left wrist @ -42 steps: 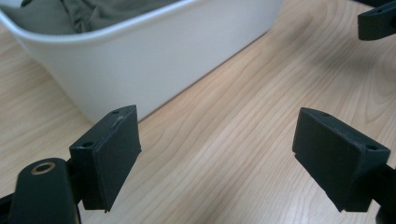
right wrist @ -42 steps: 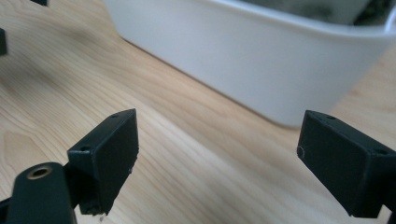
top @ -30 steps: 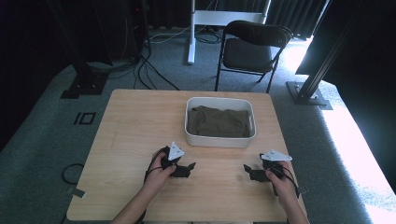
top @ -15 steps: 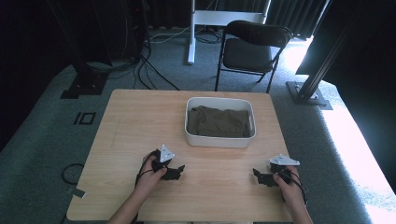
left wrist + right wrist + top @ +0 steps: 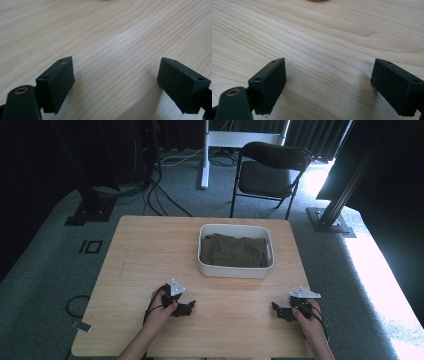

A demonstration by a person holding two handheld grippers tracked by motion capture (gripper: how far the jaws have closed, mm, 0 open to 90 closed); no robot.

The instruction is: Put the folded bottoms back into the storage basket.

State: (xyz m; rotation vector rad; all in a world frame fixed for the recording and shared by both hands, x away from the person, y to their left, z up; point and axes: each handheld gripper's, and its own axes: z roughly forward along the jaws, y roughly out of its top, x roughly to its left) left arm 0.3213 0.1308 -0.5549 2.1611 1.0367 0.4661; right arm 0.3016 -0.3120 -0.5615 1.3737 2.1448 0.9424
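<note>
Both black grippers, left gripper (image 5: 186, 307) and right gripper (image 5: 278, 310), rest fingers apart, empty, on the pale wood-grain table (image 5: 150, 250); white rounded tub (image 5: 235, 270) at 12 o'clock.

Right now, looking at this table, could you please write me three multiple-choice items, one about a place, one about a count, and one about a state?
1. Where does the white tub stand on the table?
A. At the near left corner
B. Toward the far side, ahead of both grippers
C. On the floor beside the chair

2. How many tubs stand on the table?
A. One
B. Two
C. Three

3. How do the jaws of the left gripper stand?
A. Shut on the cloth
B. Shut with nothing between them
C. Open, with bare wood between them

Answers:
1 B: in the high view the tub sits beyond the left gripper and the right gripper.
2 A: one tub is there, holding a dark folded cloth.
3 C: the left gripper view shows a wide gap over the wood.
</note>
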